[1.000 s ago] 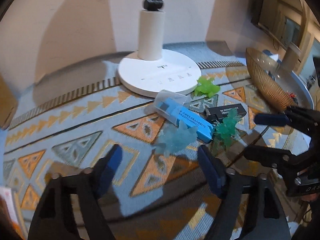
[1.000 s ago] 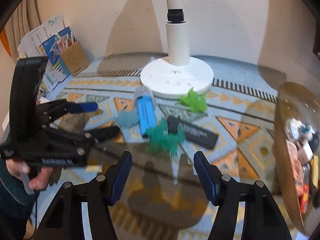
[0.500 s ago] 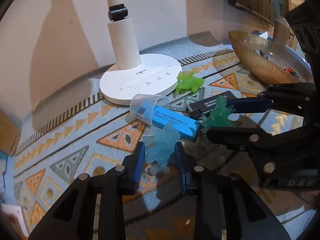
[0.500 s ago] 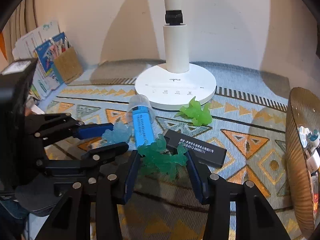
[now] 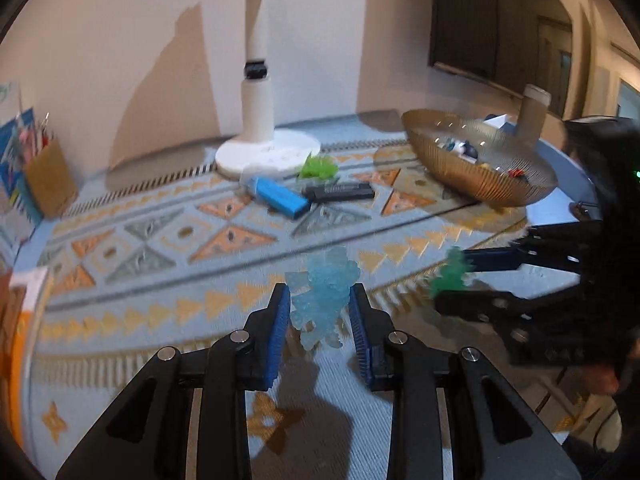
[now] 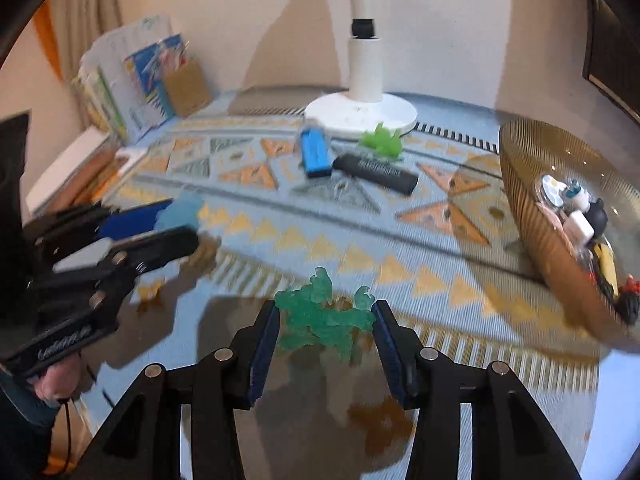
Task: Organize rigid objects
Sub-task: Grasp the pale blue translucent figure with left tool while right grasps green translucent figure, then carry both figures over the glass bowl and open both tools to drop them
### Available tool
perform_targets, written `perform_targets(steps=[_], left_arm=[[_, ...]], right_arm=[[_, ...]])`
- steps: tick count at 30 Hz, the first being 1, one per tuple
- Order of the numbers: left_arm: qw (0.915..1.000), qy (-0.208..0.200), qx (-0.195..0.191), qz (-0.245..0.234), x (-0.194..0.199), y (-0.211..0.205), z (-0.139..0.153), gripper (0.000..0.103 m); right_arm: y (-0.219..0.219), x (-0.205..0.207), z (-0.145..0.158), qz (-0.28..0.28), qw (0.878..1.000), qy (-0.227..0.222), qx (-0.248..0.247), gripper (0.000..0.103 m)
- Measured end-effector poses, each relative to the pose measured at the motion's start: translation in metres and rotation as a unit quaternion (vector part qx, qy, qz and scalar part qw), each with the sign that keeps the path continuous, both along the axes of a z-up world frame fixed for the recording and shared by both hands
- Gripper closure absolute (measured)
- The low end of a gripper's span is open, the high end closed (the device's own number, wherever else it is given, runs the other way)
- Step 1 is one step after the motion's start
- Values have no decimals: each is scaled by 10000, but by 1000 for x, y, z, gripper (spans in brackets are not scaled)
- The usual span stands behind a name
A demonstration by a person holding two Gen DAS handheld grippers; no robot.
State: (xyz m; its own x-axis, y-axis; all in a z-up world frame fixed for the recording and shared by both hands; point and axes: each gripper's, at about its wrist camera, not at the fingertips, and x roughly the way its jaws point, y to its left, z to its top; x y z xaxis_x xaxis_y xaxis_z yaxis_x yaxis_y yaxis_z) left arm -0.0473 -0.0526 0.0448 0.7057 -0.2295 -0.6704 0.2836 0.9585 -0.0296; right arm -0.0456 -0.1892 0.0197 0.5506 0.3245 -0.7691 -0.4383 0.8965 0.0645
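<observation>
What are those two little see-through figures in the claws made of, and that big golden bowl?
The pale blue translucent figure and the dark green translucent figure look like moulded plastic or resin: light glows through them, and their surfaces are bumpy and matte. The ribbed amber bowl looks like tinted glass or clear plastic: it is glossy, finely fluted, and the mat shows through it.

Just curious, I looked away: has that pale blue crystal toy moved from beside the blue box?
Yes. The pale blue toy, gripped in the left tongs, now sits well away from the blue box and lamp base, nearer the camera.
</observation>
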Motion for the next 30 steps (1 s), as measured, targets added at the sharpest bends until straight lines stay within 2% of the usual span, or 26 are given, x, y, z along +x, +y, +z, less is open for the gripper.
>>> perform_targets(steps=[3,5,7,10,19,22,23,27,30], left_arm=[[9996,-99,70,249,-3,4,-5,76],[9993,-248,-101,249,-7,7,-2,76],[9993,-143,-170,295,-4,11,-4,76],[9991,-86,-260,326,-3,14,-5,76],[9992,-26,-295,265,-1,13,-6,76],[9994,-41,-208,286,-1,11,-6,76],[9995,-41,-151,291,-1,10,-6,76],[9993,-50,119,337,-1,2,-6,76],[9999,-60,56,118,-3,-11,7,76]], right_arm=[[0,-6,-9,41,9999,138,-55,56],[-3,-7,-13,28,9997,233,47,52],[-6,-6,-18,-24,9992,353,200,40],[-5,-6,-20,-40,9992,276,286,37],[17,-2,-20,-132,9998,115,-85,38],[24,-7,-21,-131,9992,-44,-364,51],[24,-8,-20,-114,9993,-60,-344,55],[11,-16,-11,-194,9997,-110,-60,56],[-22,-23,23,-525,9972,-507,155,56]])
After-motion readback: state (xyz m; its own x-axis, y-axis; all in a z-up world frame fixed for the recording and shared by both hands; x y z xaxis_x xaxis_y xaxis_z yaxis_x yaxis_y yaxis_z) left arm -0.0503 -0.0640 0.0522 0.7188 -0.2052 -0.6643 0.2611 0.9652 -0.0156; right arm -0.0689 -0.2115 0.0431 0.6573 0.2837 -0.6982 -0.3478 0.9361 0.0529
